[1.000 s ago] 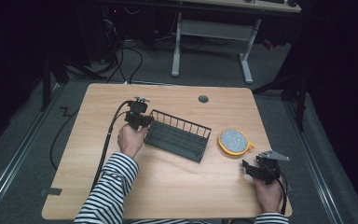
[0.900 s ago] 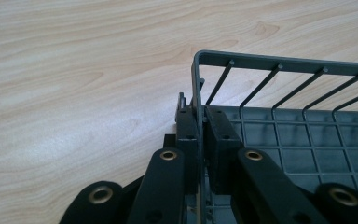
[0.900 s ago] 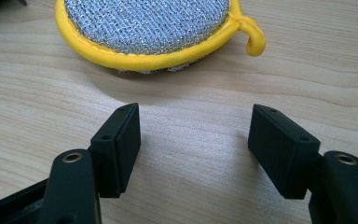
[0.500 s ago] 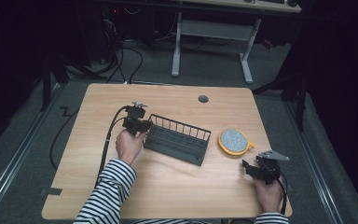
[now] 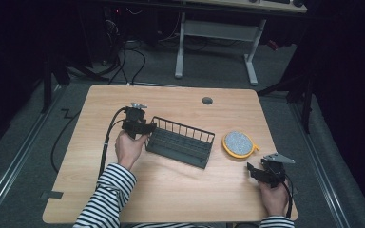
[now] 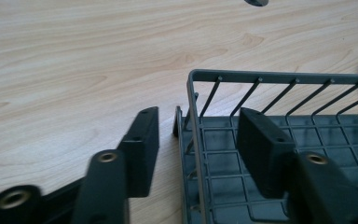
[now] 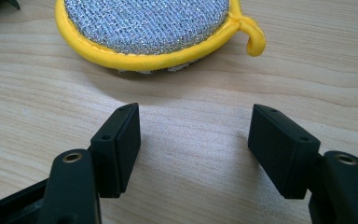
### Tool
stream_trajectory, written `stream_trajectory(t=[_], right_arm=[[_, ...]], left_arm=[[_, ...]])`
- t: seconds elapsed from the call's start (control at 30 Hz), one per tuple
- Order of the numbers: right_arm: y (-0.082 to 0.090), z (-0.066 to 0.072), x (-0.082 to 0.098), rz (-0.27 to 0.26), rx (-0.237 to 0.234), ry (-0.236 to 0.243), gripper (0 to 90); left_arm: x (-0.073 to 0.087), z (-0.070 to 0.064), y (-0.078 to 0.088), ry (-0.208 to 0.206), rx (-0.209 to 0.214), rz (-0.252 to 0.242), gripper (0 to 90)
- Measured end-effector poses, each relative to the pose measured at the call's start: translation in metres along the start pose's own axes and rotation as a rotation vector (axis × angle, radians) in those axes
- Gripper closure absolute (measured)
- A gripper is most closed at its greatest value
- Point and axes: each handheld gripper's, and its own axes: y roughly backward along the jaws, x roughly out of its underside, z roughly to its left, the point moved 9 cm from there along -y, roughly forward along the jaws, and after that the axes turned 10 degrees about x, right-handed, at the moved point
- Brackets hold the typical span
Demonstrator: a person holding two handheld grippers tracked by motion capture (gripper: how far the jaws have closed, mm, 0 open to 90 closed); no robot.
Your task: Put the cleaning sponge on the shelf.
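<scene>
A dark grey wire rack [image 5: 180, 142] lies in the middle of the wooden table [image 5: 171, 190]. My left gripper [image 5: 145, 128] is open at the rack's left end. In the left gripper view the gripper [image 6: 198, 144] straddles the rack's end wall [image 6: 261, 76], one jaw outside and one inside, neither pressing on it. A round silver scrubber with a yellow rim [image 5: 239, 142] lies to the right of the rack. My right gripper [image 5: 255, 170] stands open near the table's front right. In its own view the gripper [image 7: 193, 144] holds nothing, just short of the scrubber [image 7: 144, 23].
A round cable hole [image 5: 207, 100] sits near the table's far edge. The left gripper's cable [image 5: 107, 147] trails off the table's left side. A white desk frame [image 5: 214, 28] stands on the floor beyond the table.
The left hand has shifted very slightly toward the person at the rack's end. The rack, the scrubber and the right gripper have kept their places.
</scene>
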Motion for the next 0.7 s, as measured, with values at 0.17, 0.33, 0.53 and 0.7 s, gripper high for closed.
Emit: stream_trajectory(t=[0.17,0.33,0.53,0.7], right_arm=[[0.000,0.000,0.000,-0.001,-0.001,0.001,34.6],[0.000,0.000,0.000,0.000,-0.001,0.000,34.7],[0.000,0.000,0.000,0.000,0.000,-0.001,34.7],[0.000,0.000,0.000,0.000,0.000,-0.001,34.8]], left_arm=[[-0.001,0.000,0.027,-0.025,0.009,-0.075,40.3],[0.004,0.001,0.047,-0.049,0.023,-0.120,38.7],[0.025,0.011,0.072,-0.037,0.022,-0.171,38.0],[0.051,0.024,0.080,-0.006,0.003,-0.182,37.8]])
